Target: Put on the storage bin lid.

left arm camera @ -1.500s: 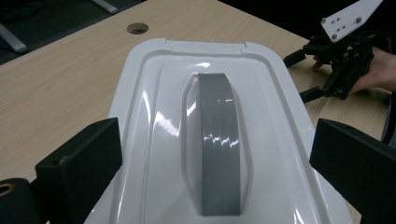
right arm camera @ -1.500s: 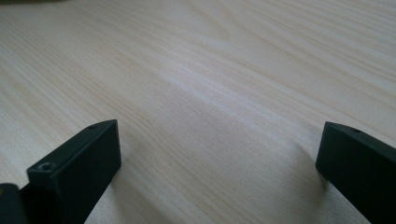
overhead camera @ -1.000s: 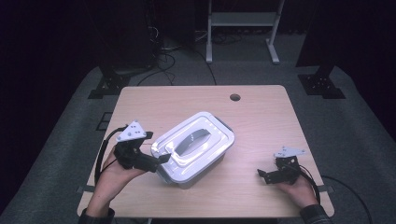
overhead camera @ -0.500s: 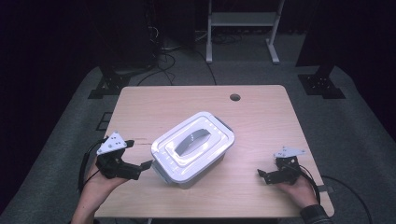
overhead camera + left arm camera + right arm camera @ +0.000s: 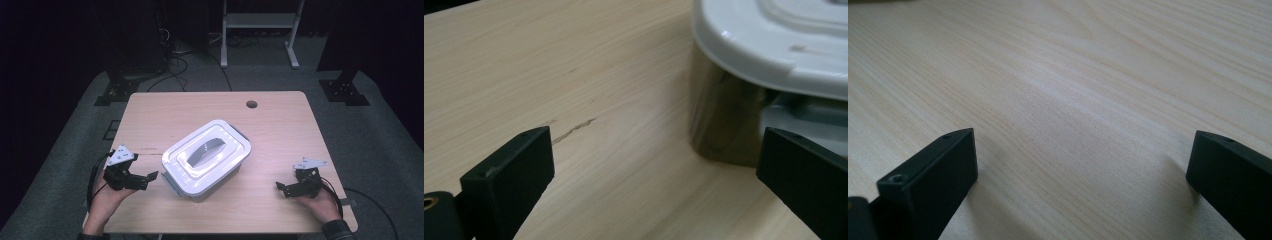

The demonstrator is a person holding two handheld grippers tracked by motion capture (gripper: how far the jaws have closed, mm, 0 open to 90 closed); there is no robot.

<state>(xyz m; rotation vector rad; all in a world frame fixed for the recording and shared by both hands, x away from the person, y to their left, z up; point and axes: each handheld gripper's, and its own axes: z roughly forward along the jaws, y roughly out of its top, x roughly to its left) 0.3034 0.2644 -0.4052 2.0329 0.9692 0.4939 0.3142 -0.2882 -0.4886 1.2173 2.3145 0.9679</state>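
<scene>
The jaws of the left gripper [image 5: 146,178] stand wide apart over bare wood, empty, pointing at the near left corner of a lidded plastic box [image 5: 206,159] that sits just beside them without touching; in the left gripper view, the white lid [image 5: 769,45] overhangs the clear wall of the box, and a thin dark crack [image 5: 573,129] runs through the wood grain between the jaws. At the right side of the bench [image 5: 280,135], the right gripper [image 5: 283,188] rests low on the wood, its jaws likewise spread wide and holding nothing, well apart from the box. The box lies at an angle near the middle of the bench, its lid closed, with a grey handle [image 5: 204,149] lying flat along the top. A round cable hole [image 5: 251,104] marks the far edge of the bench. A hand holds each gripper, forearms reaching in from the near side. Beyond the bench, a white metal stand [image 5: 257,22] rises from grey carpet in a dark room.
</scene>
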